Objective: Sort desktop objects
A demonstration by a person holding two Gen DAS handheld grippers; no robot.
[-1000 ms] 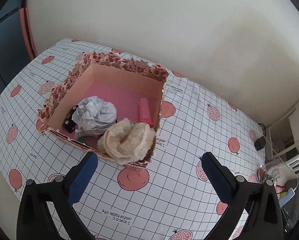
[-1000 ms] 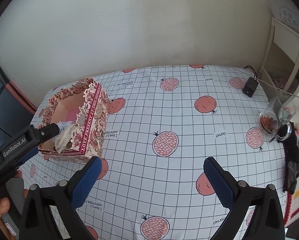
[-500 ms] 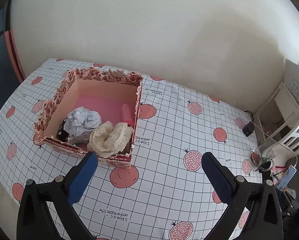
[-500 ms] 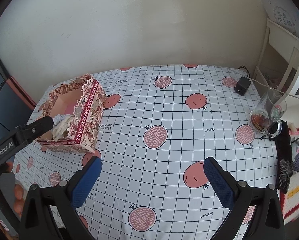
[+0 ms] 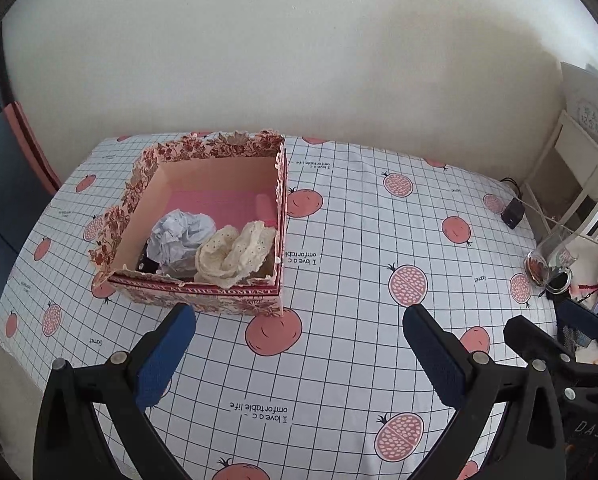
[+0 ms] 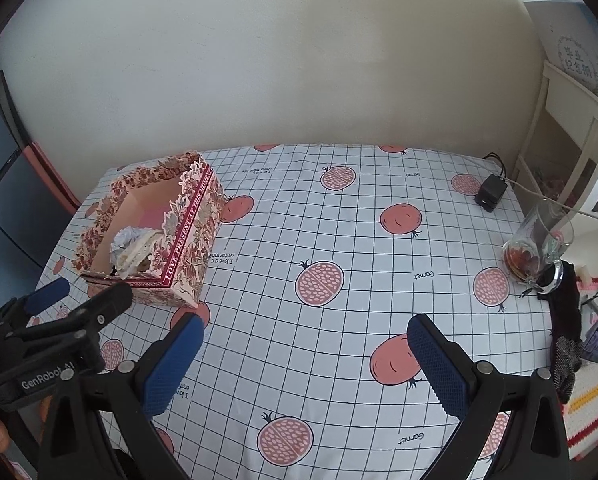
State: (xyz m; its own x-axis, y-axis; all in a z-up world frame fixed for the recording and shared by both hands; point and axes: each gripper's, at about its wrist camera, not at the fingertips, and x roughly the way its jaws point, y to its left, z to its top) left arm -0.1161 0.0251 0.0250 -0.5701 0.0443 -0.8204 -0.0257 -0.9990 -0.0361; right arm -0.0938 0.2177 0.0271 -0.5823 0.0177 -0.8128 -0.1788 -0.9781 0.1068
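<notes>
1. Both grippers have pulled back from the floral box [image 5: 203, 216], which now sits farther off at the table's left.
2. Crumpled paper [image 5: 181, 236] and lace cloth [image 5: 235, 252] lie inside, apparently sorted.
3. Left gripper [image 5: 299, 344] and right gripper [image 6: 305, 344] gape wide, empty.
4. Pomegranate-print tablecloth [image 6: 359, 240] meets a plain wall.

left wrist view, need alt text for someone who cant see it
An open floral gift box sits on a table under a pomegranate-print grid tablecloth, holding crumpled white paper, a cream lace fabric piece and small pink and dark items. The left claw hangs open and empty in the foreground. A glass mug and black adapter sit far right.
</notes>
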